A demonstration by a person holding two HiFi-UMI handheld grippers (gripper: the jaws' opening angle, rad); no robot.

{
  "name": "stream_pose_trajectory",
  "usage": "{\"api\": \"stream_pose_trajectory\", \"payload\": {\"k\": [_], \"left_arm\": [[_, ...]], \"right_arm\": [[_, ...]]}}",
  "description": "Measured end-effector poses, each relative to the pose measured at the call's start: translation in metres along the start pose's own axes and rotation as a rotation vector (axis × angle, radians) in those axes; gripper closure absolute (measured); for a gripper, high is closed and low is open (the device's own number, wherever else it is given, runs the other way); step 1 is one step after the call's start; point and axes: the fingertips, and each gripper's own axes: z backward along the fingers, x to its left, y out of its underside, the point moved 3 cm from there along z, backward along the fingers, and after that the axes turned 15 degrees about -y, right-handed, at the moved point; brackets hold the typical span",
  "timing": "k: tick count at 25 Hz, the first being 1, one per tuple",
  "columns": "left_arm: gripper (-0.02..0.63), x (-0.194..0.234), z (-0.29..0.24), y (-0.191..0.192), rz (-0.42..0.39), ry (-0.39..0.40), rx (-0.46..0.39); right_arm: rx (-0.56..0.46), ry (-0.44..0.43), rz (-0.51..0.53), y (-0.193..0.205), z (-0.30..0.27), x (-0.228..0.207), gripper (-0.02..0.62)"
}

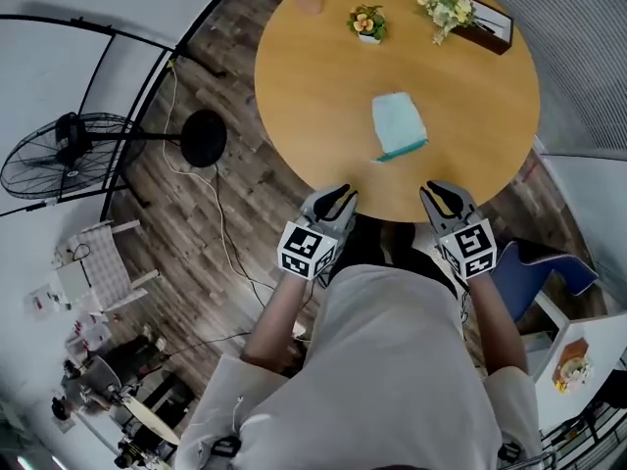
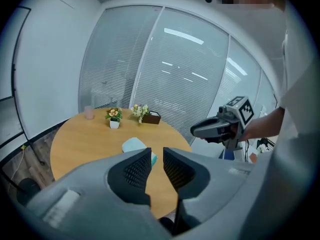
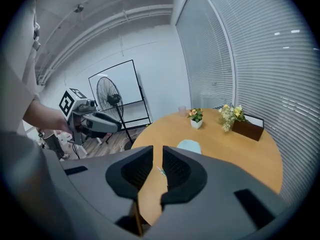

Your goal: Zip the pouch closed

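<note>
Pale-blue cloth pouch (image 1: 398, 125) lying flat mid-worktop (image 1: 304, 96), well ahead of left tool (image 1: 338, 197) and right tool (image 1: 443, 196) — each barely parted, gripping nothing. Probably light, limp, apt to slide: pin one end, pinch the zip pull — likely along the teal edge (image 1: 403, 152).

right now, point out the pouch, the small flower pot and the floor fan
pouch (image 1: 396, 123), head view, middle of its pale blue face
small flower pot (image 1: 369, 36), head view, the white pot below the blooms
floor fan (image 1: 51, 163), head view, wire cage of its head
</note>
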Motion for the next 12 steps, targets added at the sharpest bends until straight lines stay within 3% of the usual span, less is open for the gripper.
{"api": "stream_pose_trajectory", "payload": {"k": [12], "left_arm": [[0.525, 0.035, -0.083, 0.044, -0.137, 0.193, 0.151]], "right_arm": [[0.104, 0.046, -0.104, 0.040, -0.068, -0.026, 0.535]]}}
